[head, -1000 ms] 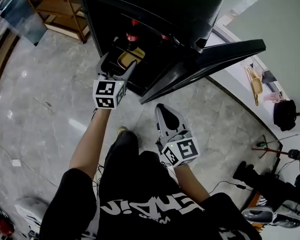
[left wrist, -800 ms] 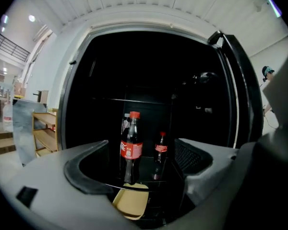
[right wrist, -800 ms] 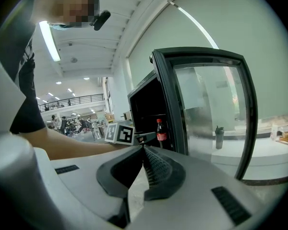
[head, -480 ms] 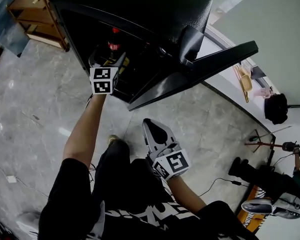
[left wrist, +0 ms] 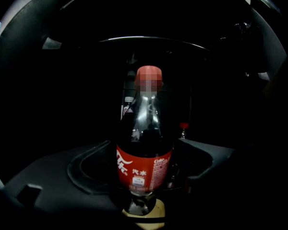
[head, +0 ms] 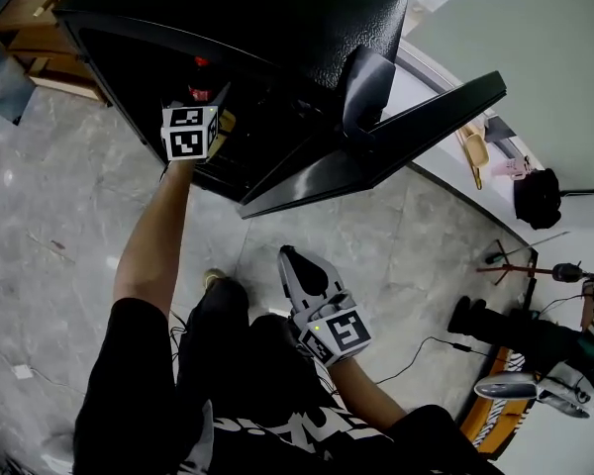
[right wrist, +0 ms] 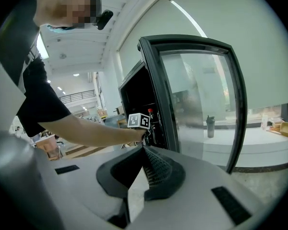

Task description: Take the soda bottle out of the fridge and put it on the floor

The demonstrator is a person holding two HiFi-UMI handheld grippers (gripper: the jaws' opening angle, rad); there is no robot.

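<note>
As the left gripper (head: 216,107) pushes deeper into the fridge (head: 277,18) than a second ago, its jaws stand spread either side of the upright soda bottle (left wrist: 145,147) inside, not yet clamped, so the grab looks next; the right gripper (head: 292,260) hangs clenched, empty.

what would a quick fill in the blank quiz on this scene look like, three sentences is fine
1. The left gripper reaches into the black ____.
2. The soda bottle standing between its jaws has a ____ label.
3. The right gripper has its jaws ____, with nothing between them.

Missing words: fridge; red; shut
</note>
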